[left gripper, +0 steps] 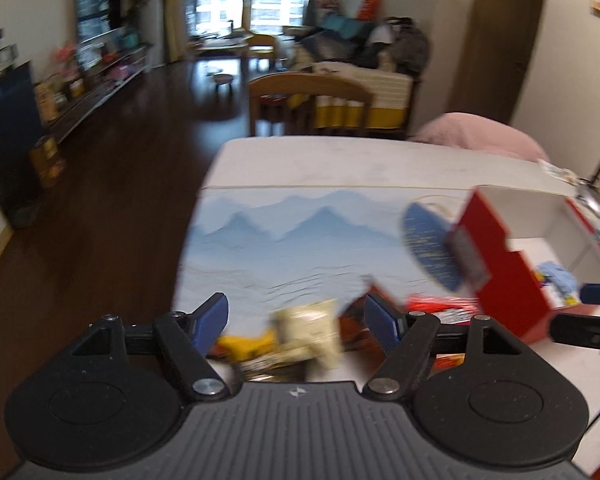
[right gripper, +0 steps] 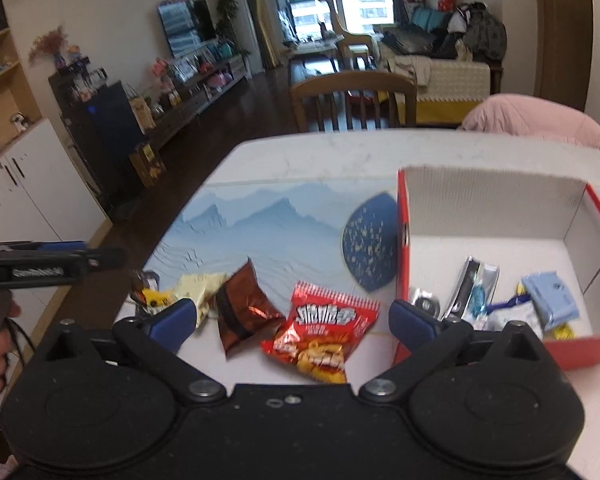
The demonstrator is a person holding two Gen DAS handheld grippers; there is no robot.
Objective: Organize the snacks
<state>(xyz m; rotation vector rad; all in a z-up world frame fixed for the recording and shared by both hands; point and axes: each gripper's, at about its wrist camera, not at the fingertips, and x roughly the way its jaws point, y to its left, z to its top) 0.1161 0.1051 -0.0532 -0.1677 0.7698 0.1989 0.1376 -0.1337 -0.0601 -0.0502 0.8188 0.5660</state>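
Loose snack packs lie on the table: a red pack, a brown foil pack, a cream pack and a small yellow one. A red box with a white inside holds several snacks. My right gripper is open and empty just above the red pack. My left gripper is open and empty above the cream pack and yellow pack; that view is blurred. The left gripper also shows in the right wrist view, and the red box in the left wrist view.
A blue mountain-print mat covers the white table. A dark blue speckled disc lies beside the box. A wooden chair and a pink cushion stand at the far edge. The table's left edge drops to dark floor.
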